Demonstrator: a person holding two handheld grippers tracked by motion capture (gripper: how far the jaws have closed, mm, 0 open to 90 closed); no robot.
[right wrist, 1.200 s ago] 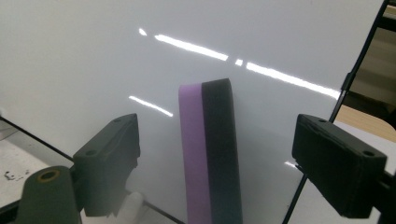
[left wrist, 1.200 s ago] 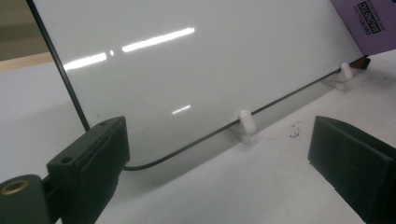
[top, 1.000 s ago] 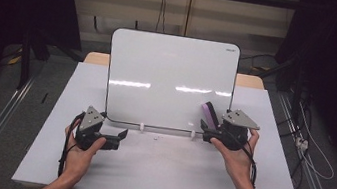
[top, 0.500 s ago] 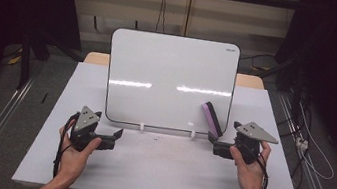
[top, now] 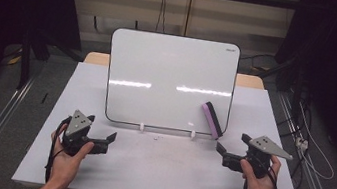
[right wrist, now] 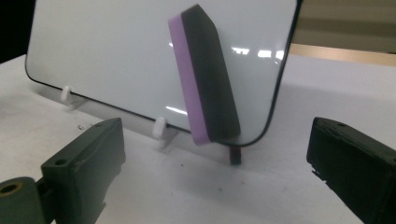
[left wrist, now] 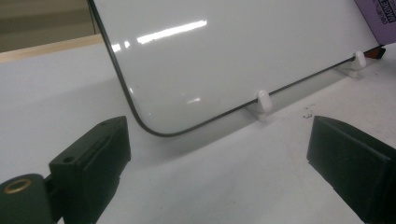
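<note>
Both jaws apart, the right hand-held gripper (top: 221, 149) faces the purple-and-black felt eraser (right wrist: 205, 77) clinging, probably magnetically, to the glossy whiteboard's (top: 169, 74) lower right corner: light, soft-faced, best pinched across its narrow sides.

Whiteboard (top: 168, 82): glossy white face, thin black edge, two pale streaks of reflected light; stood on small white clips (right wrist: 160, 127).

Eraser (right wrist: 205, 74): purple body, black felt layer; sat on the board ahead of the right gripper (top: 221, 150) fingers.

Table (top: 159, 174): plain white top, a few dark specks beyond the fingertips; light wood strip at the far edge.

Left gripper (top: 110, 139) and right gripper: black jaws, grey three-cornered plates on top; brass-coloured inset beside the left-hand finger in both gripper views.
</note>
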